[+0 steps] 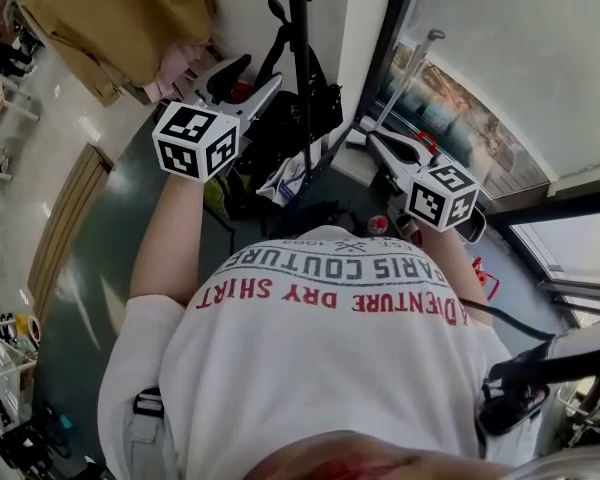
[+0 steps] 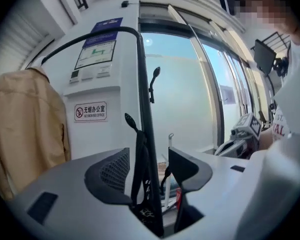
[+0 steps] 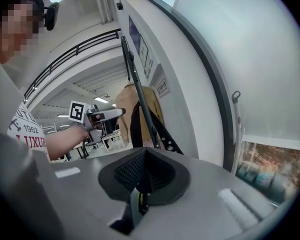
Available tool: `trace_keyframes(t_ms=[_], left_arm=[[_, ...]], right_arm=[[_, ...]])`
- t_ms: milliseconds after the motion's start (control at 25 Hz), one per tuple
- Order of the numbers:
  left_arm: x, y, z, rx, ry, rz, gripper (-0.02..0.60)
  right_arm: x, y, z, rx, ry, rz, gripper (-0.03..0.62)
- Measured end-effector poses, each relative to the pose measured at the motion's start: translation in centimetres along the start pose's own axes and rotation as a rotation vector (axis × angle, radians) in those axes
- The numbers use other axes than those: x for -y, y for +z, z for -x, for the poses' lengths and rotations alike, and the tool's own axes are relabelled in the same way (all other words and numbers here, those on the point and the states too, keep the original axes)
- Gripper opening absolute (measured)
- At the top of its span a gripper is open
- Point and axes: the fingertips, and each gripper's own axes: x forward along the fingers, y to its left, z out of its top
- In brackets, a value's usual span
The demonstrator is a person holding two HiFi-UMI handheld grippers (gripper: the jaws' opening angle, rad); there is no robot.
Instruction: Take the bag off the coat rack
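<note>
The black fabric bag (image 1: 278,133) hangs low on the thin black metal coat rack (image 1: 302,38), which stands against the white wall. Its dark body is slumped beside the pole. Its long black strap (image 2: 138,156) runs up to a small hook (image 2: 130,120). The left gripper (image 1: 255,73) is raised close to the pole with its fingers (image 2: 110,174) spread apart. The strap and pole show in the gap, but I cannot tell whether they touch. The right gripper (image 1: 385,148) is held lower, off to the side, its fingers (image 3: 140,171) pressed together on nothing. A tan jacket (image 1: 110,18) hangs to the left of the rack.
</note>
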Motion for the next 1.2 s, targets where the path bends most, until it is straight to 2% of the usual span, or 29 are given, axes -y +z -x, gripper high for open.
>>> trace_keyframes(t_ms=[80,240,400,520,560,640,680,720,960,1200], left_arm=[[-0.9,-0.9,-1.7,-0.042,0.009,-0.016,0.224],[-2.2,-2.6,-4.5,-0.103,0.008,0.021,0.224],[-2.9,-3.1,-5.6,-0.094,0.001,0.095,0.224],[-2.9,-3.3,-6.0,-0.085,0.0,0.092,0.222],[-2.9,-3.3,-6.1,-0.083,0.002,0.085,0.212],[-2.8,-3.3,-6.3,-0.082,0.024,0.06,0.137],[-2.8,-3.3,-6.4,-0.084,0.042,0.044,0.046],[-2.8,-3.3,-6.4,-0.086,0.056,0.032,0.012],[-2.7,-3.2,-6.3,-0.073,0.046,0.081,0.006],[-2.7,-2.0,-5.4,-0.001,0.039,0.155,0.005]], right_arm=[[0.8,0.2,-0.2,0.005,0.001,0.008,0.002],[2.2,0.7,-0.4,0.011,0.003,0.013,0.002],[3.0,0.8,-0.6,0.008,0.005,0.012,0.002],[3.5,0.3,-0.9,-0.01,0.002,0.003,0.002],[3.6,0.1,-1.0,-0.014,0.001,0.0,0.002],[3.7,-0.1,-1.0,-0.021,0.001,-0.001,0.002],[3.7,-0.3,-1.0,-0.026,0.001,0.0,0.002],[3.7,-0.4,-1.0,-0.03,0.001,0.0,0.002],[4.4,-1.0,-0.8,-0.042,-0.007,-0.018,0.002],[4.8,-1.9,-0.7,-0.059,-0.013,-0.037,0.002]])
